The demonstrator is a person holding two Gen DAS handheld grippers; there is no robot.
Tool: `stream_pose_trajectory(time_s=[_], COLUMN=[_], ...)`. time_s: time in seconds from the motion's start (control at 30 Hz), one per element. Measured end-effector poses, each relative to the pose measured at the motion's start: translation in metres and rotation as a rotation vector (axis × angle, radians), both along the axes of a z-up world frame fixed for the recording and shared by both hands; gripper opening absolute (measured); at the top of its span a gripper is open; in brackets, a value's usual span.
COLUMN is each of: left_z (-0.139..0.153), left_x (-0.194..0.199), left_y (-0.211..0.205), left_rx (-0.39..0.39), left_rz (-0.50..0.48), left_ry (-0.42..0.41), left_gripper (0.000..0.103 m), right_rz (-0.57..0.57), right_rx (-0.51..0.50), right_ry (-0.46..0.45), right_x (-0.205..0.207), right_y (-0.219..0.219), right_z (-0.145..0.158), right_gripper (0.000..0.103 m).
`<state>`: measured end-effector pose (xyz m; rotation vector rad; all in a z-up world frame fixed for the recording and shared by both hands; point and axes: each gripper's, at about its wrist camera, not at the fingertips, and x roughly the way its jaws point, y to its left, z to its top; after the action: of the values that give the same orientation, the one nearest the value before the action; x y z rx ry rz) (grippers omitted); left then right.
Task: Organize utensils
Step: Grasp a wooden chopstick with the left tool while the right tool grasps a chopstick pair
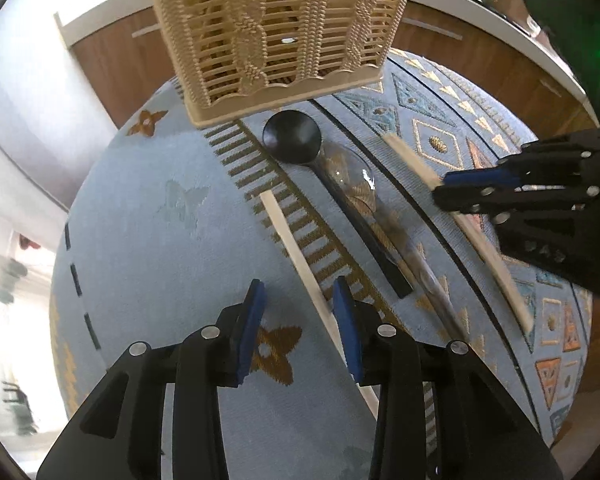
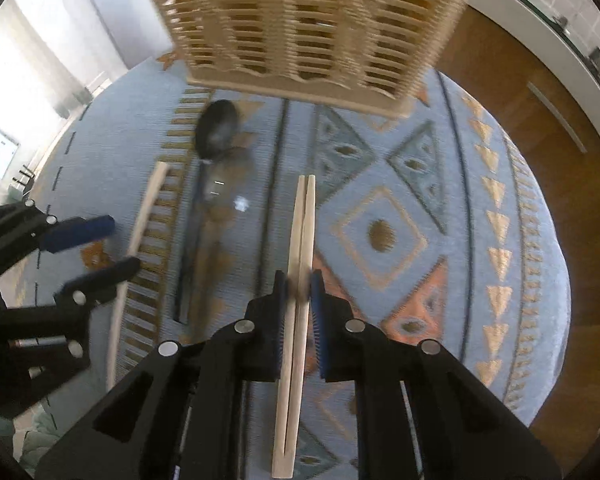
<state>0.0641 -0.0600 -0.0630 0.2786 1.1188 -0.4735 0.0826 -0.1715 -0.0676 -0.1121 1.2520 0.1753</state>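
The right tool [image 2: 298, 280] is clenched on a pair of pale wooden chopsticks [image 2: 300, 240]; its blue pads press both flat sticks together, and they run straight out ahead of it and back beneath it. The left tool [image 1: 300, 300] is released, its blue-padded fingers [image 1: 252, 320] straddling a single pale wooden chopstick [image 1: 296, 252] that lies on the surface [image 1: 148, 240], closer to the right-hand pad; whether that pad touches it cannot be told.

Between the two tools lie a black spoon [image 1: 292, 136] with a round matte bowl and a flat straight handle, and just beside it a clear plastic spoon [image 1: 352, 176], glossy and see-through.

The surface is round, covered in light blue woven cloth with gold butterflies, dashes, triangles and diamonds. No writing is legible anywhere.

Farthest off stands a beige basket [image 1: 276, 28] of woven-look plastic slats, with a scalloped base, touching the cloth just beyond the black spoon's bowl.
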Motion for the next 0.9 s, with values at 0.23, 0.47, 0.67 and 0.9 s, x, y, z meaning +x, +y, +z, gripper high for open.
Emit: stream_pose_trajectory(time_s=[0.23,0.47,0.67,0.9], left_z=[0.001,0.002,0.002,0.003], left_x=[-0.003,0.017,0.023,0.023], left_y=[0.000,0.020,0.015,-0.010], left_rx=[0.047,-0.047,-0.010,0.132], left_rz=[-0.003,-0.048,-0.097,-0.174], left_ry=[-0.056,0.046,0.079,0.098], left_gripper=[0.008,0.005,0.010,0.013], right_rz=[0.003,0.005,0.027,0.062], right_rx=[0.009,0.063,0.062,-0.022], right_ry=[0.012,0.061,0.100,0.096], right_x=[-0.003,0.000,0.011,0.013], right_y=[-0.006,-0.007,-0.023,0.003], right_z=[-0.001,-0.004,0.003,0.000], right_gripper=[0.010,0.011,0.021,0.033])
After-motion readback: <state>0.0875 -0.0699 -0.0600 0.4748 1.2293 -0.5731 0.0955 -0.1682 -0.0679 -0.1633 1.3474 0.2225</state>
